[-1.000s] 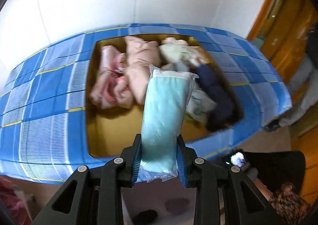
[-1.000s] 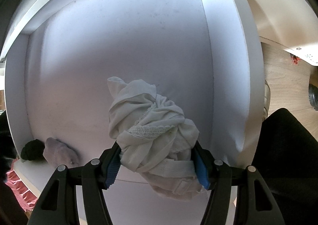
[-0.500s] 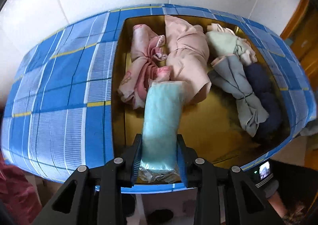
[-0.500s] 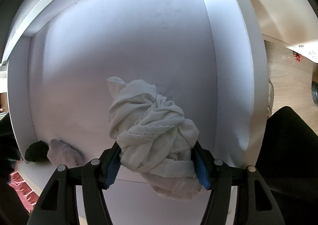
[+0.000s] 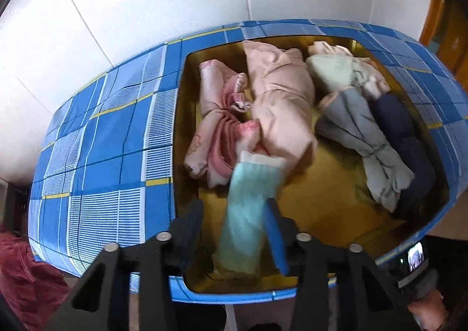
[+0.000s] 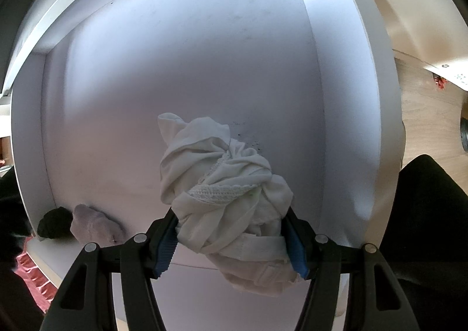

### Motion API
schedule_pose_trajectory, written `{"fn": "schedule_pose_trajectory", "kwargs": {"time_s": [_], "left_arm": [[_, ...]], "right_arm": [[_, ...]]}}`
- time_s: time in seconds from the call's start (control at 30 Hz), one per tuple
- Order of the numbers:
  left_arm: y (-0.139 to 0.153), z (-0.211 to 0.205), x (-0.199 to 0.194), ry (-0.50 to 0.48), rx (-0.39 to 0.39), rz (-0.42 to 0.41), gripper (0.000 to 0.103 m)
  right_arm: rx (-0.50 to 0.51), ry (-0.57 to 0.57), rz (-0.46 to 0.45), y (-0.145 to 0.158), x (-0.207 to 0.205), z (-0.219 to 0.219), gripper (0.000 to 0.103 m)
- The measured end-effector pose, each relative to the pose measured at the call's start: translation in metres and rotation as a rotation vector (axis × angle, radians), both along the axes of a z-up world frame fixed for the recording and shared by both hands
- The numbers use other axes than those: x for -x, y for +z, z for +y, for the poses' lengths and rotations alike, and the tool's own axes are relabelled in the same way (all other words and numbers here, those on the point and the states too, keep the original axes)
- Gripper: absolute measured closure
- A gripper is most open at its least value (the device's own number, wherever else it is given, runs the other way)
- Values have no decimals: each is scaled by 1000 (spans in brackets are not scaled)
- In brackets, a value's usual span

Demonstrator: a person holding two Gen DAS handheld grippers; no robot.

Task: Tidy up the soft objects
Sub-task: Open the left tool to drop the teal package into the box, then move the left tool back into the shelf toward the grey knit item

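Now the left hand-held gripper has a pale blue rolled cloth in clear wrap standing between its fingers; its jaws have just been opening, and the left finger stands clear of the roll while the blue right pad is against or just beside it. The roll leans into the blue checked storage box, its far end touching the pink bundles at the left of the yellow interior; grey and navy bundles lie apart to the right. This gripper points steeply down over the box's near rim. The right hand-held gripper is clamped on a crumpled white garment, aimed almost straight down above a white shelf compartment, where a greyish sock and a black item sit in the near left corner.
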State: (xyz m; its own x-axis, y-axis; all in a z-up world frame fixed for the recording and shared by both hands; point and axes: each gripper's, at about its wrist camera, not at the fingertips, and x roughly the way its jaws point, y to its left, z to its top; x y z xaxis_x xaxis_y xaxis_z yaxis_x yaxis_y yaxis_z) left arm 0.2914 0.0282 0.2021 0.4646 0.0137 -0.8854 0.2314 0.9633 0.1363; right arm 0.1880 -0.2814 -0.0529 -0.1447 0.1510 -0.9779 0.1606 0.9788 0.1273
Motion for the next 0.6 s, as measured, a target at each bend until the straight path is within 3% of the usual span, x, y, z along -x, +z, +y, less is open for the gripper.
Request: {"fn": "schedule_pose_trajectory", "kwargs": {"time_s": [0.23, 0.37, 0.53, 0.6], "left_arm": [[-9, 7, -13, 51, -56, 22, 73], [-6, 9, -5, 24, -27, -11, 73], [6, 16, 24, -12, 82, -108, 45], [9, 18, 41, -47, 123, -155, 40]], "right_arm": [[-4, 11, 2, -1, -2, 0, 39], [-4, 12, 4, -2, -2, 0, 39], [0, 15, 4, 0, -4, 2, 39], [2, 16, 4, 0, -3, 3, 39]]}}
